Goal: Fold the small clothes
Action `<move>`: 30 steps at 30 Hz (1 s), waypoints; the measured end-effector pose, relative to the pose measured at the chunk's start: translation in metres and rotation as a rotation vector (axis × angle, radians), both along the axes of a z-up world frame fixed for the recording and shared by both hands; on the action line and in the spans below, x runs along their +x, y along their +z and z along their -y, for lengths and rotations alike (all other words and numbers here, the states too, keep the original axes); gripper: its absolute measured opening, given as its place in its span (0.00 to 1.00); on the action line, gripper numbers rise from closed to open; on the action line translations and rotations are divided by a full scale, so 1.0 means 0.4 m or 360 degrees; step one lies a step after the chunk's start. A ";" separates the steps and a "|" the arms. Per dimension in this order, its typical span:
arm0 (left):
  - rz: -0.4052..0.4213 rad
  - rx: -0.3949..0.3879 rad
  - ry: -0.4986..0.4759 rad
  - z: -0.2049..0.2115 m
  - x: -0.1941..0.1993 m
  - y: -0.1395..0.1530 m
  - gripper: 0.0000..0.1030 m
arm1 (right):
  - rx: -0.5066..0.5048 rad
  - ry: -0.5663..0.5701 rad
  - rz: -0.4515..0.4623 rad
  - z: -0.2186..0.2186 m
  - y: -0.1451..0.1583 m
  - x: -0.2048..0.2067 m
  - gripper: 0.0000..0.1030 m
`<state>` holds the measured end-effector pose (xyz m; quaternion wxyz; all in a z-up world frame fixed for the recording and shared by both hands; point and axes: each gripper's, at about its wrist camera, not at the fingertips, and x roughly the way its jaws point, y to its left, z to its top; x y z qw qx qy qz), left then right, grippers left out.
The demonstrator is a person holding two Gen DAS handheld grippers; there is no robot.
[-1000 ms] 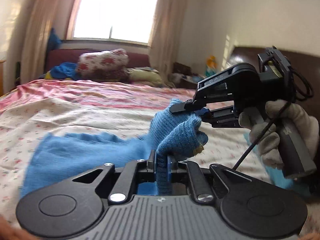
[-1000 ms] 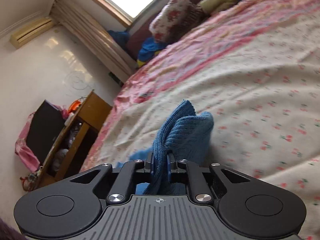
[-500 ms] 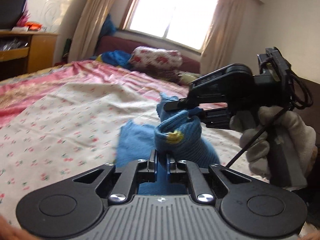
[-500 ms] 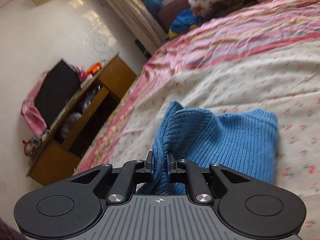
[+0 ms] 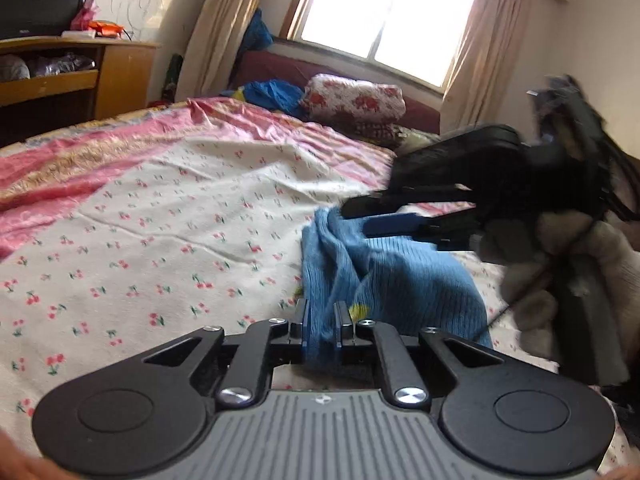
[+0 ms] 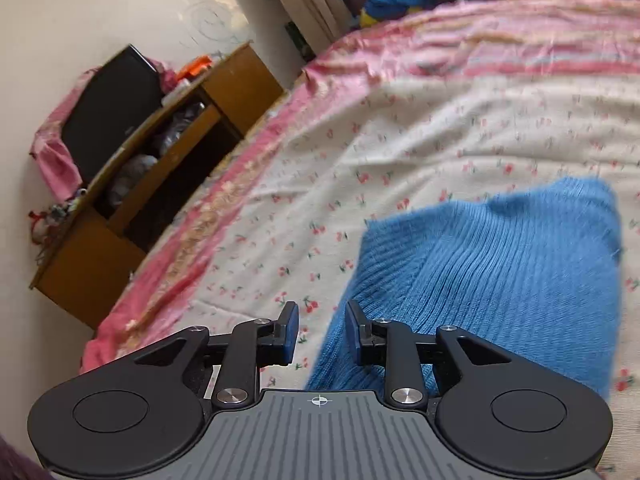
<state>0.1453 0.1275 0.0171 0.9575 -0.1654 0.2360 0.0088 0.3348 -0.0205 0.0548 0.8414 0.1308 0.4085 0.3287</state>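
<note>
A small blue knit garment (image 5: 400,276) lies folded on the flowered bed sheet (image 5: 160,240). My left gripper (image 5: 322,316) is shut on a bunched edge of it, close to the sheet. In the left wrist view my right gripper (image 5: 356,216) is blurred, held by a gloved hand (image 5: 560,256) just above the garment's far edge. In the right wrist view the right gripper (image 6: 322,312) has its jaws opening, with only sheet showing between the pads. The blue garment (image 6: 500,264) lies flat beside its right finger (image 6: 354,328).
A wooden cabinet (image 5: 60,80) with a dark screen on top stands left of the bed. A floral pillow (image 5: 352,96) and a blue bundle (image 5: 272,94) lie at the head of the bed under the window. A pink border (image 6: 480,52) edges the sheet.
The right gripper has let go of the blue garment and its jaws have spread. The garment has dropped from a raised bunch to lie flat on the bed. The left gripper still grips it.
</note>
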 end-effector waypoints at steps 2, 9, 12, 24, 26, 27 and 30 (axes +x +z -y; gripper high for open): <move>0.0034 0.0005 -0.0007 0.000 0.002 0.011 0.19 | -0.0053 -0.0034 0.0101 0.034 0.025 -0.027 0.26; 0.0140 0.0166 -0.0173 0.064 0.066 0.050 0.22 | -0.0389 -0.0136 0.0300 0.107 0.012 -0.095 0.26; 0.0124 0.0166 -0.0193 0.074 0.126 0.054 0.22 | -0.0382 -0.0159 0.0275 0.133 -0.005 -0.098 0.25; -0.0256 0.0250 0.0007 0.013 0.208 -0.069 0.22 | -0.0450 -0.0094 0.0306 0.084 -0.051 -0.096 0.26; -0.0249 0.0279 0.0027 0.017 0.202 -0.061 0.22 | -0.0481 -0.0077 0.0320 0.052 -0.066 -0.095 0.26; -0.0250 0.0286 0.0032 0.018 0.199 -0.061 0.22 | -0.0480 -0.0074 0.0328 0.039 -0.071 -0.094 0.26; -0.0252 0.0270 0.0057 0.015 0.185 -0.052 0.22 | -0.0471 -0.0058 0.0332 0.017 -0.075 -0.091 0.26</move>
